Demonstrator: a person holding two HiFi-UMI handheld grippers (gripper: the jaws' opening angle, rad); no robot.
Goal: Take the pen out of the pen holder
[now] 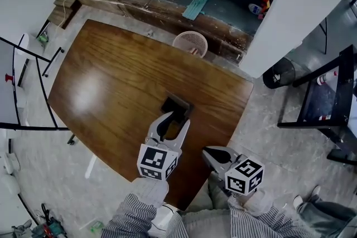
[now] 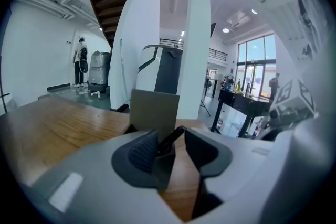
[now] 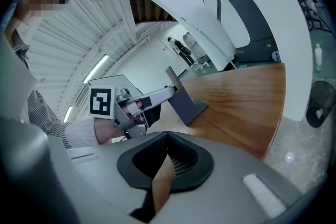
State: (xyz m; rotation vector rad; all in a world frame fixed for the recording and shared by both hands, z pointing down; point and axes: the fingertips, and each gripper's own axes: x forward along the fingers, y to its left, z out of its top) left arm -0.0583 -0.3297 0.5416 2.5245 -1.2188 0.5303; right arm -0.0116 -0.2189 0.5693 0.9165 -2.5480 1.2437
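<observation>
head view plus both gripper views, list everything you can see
table: one, brown wood, centre
pen holder: one, dark grey, on the table
pen: one, black, between jaws of the left gripper
basket: one, pink, floor beyond the table
mop: one, teal head, floor behind the basket
bin: one, black, floor at right
rack: one, black, far right
left gripper: one, grey, open, at the pen holder
right gripper: one, grey, shut, empty, by the table's edge

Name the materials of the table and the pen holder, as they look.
Table: wood or wood veneer, glossy varnish; brown grain lines and a bright glare patch show. Pen holder: matte dark grey, likely plastic or card; flat, dull sides, no shine.
</observation>
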